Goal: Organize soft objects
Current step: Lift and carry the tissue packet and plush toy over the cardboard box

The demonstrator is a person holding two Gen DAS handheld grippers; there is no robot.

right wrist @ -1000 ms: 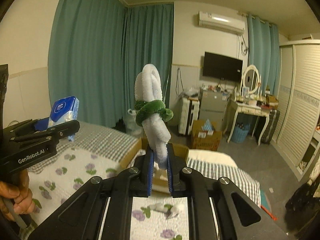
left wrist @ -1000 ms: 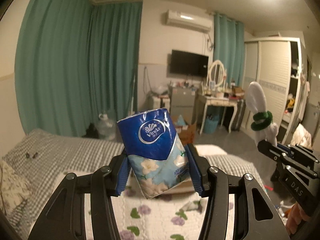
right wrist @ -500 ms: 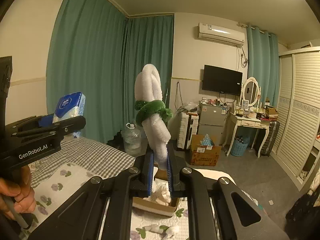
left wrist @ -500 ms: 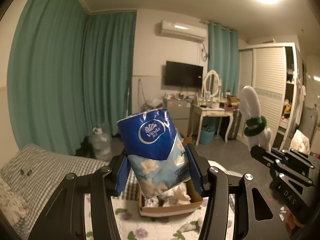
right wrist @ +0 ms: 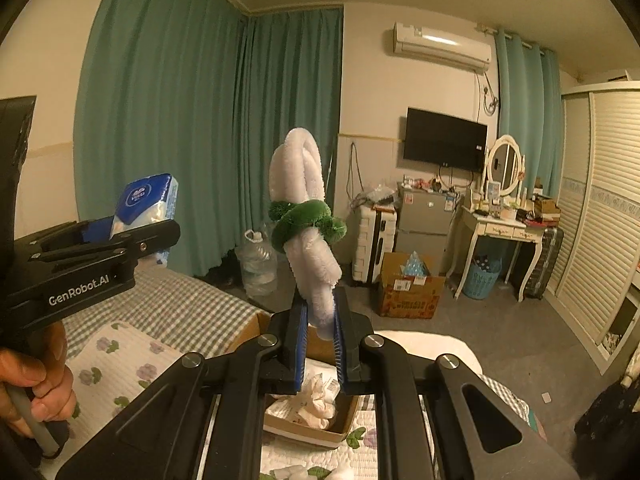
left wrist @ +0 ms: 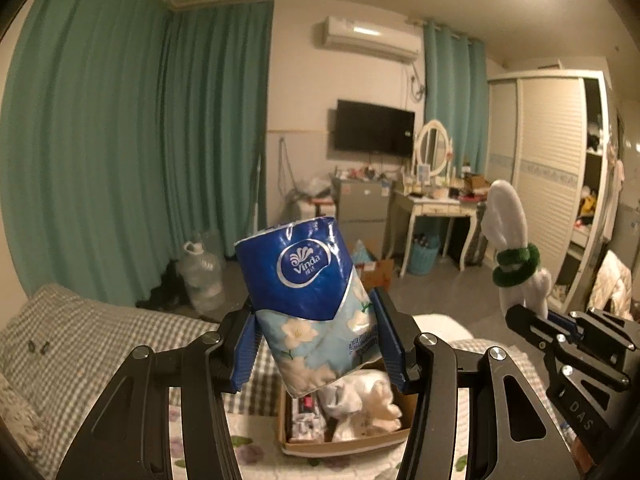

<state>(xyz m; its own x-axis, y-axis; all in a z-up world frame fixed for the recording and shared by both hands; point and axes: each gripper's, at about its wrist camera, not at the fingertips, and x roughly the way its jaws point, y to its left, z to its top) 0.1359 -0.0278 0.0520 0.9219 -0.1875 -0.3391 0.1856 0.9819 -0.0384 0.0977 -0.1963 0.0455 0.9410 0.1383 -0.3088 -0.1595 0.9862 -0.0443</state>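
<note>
Clamping its blue pads on both sides of a tissue pack (left wrist: 316, 308), the left gripper (left wrist: 318, 344) held it tilted at the centre of the left wrist view. The pack's dark blue upper half bore a white-ringed oval reading "Vinda"; its pale lower half showed white flowers and blue print too small to read. Below it, at the bottom centre, a cardboard box (left wrist: 344, 446) sat on the bed (left wrist: 100, 344), holding crumpled white soft things. At the right edge the right gripper's body showed the letters "DAS".

In the right wrist view, the right gripper (right wrist: 320, 338) was pinched tight on the lower end of a white plush twist (right wrist: 306, 216), which stood upright at centre frame with a green fuzzy ring (right wrist: 306, 224) wrapped around its middle. Beneath the pads lay the same box (right wrist: 308, 430) on the floral quilt (right wrist: 116, 364). At the left, the left gripper's side read "GenRobot.AI", with a hand (right wrist: 34, 392) gripping its handle at the lower left.
</note>
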